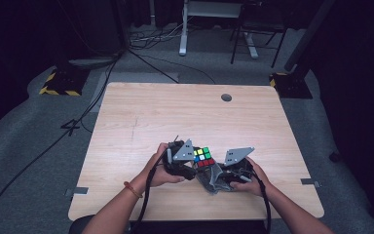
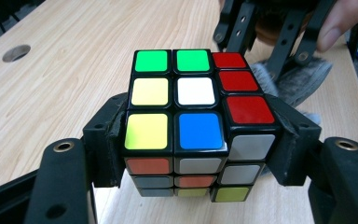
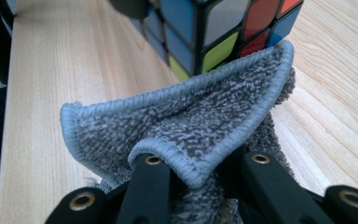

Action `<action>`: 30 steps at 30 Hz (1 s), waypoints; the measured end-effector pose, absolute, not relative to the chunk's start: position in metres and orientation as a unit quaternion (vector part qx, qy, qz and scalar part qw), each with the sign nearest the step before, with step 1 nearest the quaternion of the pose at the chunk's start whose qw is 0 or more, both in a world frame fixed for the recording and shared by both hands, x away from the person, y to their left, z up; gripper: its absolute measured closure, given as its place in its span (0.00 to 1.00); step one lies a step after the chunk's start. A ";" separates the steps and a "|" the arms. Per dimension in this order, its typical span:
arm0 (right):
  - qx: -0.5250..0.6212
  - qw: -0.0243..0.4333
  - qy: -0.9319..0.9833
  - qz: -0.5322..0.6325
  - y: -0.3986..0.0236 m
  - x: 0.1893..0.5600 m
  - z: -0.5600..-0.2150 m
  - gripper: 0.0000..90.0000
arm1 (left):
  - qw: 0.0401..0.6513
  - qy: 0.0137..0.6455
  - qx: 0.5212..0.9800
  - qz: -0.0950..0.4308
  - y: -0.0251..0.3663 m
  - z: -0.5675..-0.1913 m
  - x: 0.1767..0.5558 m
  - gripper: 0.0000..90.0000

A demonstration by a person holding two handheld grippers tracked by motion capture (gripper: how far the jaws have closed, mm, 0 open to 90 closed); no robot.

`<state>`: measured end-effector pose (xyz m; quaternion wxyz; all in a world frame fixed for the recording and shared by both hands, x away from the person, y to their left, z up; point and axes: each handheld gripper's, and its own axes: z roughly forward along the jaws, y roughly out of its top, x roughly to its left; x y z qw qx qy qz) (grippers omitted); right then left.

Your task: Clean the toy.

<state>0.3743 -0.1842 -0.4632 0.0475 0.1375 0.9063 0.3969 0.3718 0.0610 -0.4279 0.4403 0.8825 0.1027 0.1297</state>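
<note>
A colour puzzle cube [image 2: 186,121] sits clamped between the two black jaws of my left gripper [image 2: 193,163], held just above the wooden table [image 1: 175,112]. In the high view the cube [image 1: 203,156] is near the front middle of the table, with the left gripper [image 1: 191,163] on its left side. My right gripper [image 1: 219,178] is shut on a grey terry cloth [image 3: 186,126], pinched between its jaws. The cloth's raised corner reaches up against the cube's [image 3: 214,32] lower edge. In the high view the cloth [image 1: 213,178] hangs just right of and below the cube.
A round cable hole [image 1: 226,97] lies in the table's far right part. The near table edge runs just under both hands. Desk legs, cables and stand bases stand on the grey floor behind the table.
</note>
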 end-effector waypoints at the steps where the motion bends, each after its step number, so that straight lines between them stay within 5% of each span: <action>1: 0.139 0.047 0.906 0.397 -0.186 0.375 -0.463 0.87 | 0.434 0.104 0.885 0.136 0.062 -0.429 0.373 0.37; 15: 0.236 0.096 0.895 0.367 -0.224 0.409 -0.470 0.78 | 0.406 0.140 0.898 0.099 0.065 -0.462 0.391 0.37; 30: 0.242 0.094 0.888 0.379 -0.228 0.412 -0.467 0.42 | 0.398 0.144 0.904 0.066 0.072 -0.478 0.392 0.36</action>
